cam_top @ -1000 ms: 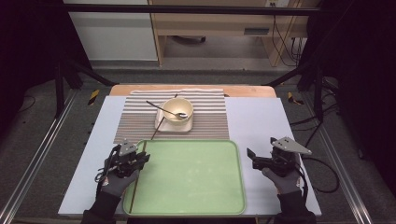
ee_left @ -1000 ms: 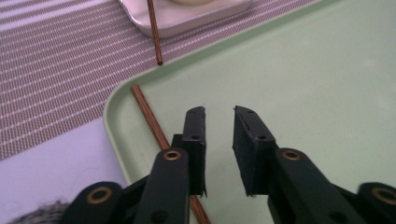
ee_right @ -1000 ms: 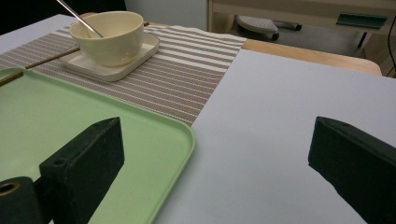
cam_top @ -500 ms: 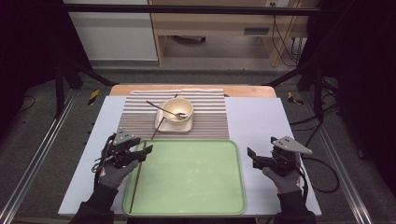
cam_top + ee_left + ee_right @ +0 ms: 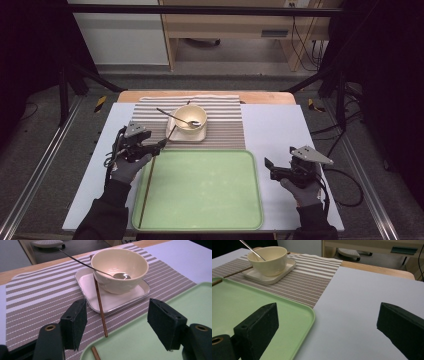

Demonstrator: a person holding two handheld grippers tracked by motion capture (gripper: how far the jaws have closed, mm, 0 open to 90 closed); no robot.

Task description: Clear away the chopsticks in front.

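Left gripper [image 5: 117, 325] open, lined up on the second chopstick [image 5: 100, 303].

Its jaws stand spread and empty, straddling the chopstick, which leans from the striped mat [image 5: 37, 300] onto the square plate [image 5: 117, 298] beside the bowl [image 5: 120, 266]. Judged progress: one chopstick [image 5: 146, 187] lies on the green tray [image 5: 200, 220]; this one, and probably the bowl with spoon [image 5: 121, 276], remain. The right gripper [image 5: 327, 332], jaws spread and empty, idles over bare table. The high view shows the trayed chopstick's full length; the left gripper view shows its tip.

Cream bowl [image 5: 190, 117] with spoon [image 5: 176, 118], square white plate [image 5: 115, 298], striped placemat [image 5: 225, 125]
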